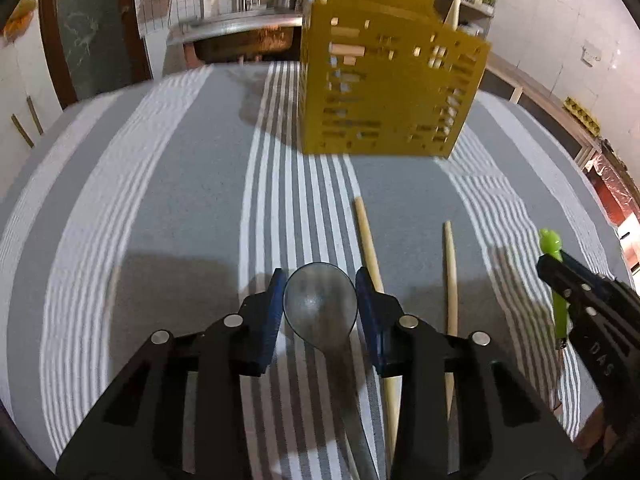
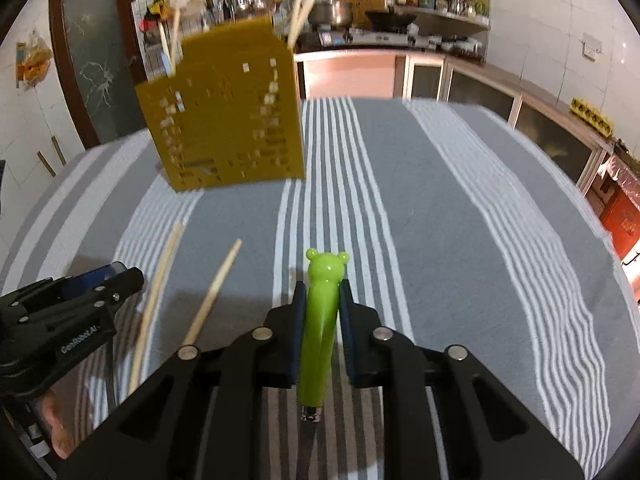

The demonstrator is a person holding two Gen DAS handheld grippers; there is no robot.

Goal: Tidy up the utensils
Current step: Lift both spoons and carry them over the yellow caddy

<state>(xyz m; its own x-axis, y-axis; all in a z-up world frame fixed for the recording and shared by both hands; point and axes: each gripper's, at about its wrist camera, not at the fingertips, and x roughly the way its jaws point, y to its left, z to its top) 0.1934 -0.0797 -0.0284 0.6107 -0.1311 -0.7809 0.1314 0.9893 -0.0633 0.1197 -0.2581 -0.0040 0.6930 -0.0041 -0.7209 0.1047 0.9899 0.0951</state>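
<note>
My left gripper (image 1: 320, 300) is shut on the bowl of a metal spoon (image 1: 320, 304), held above the striped cloth. My right gripper (image 2: 323, 304) is shut on a green utensil with a bear-head handle (image 2: 322, 320); it also shows in the left wrist view (image 1: 556, 280). A yellow perforated utensil holder (image 1: 388, 88) stands at the back of the table, with chopsticks and a blue item sticking out; it also shows in the right wrist view (image 2: 228, 120). Two wooden chopsticks (image 1: 368, 240) (image 1: 451, 280) lie on the cloth between the grippers.
The table is covered by a grey and white striped cloth (image 1: 180, 180). A kitchen counter with pots and shelves (image 2: 400, 32) runs behind the table. Cabinets (image 2: 520, 120) line the right side.
</note>
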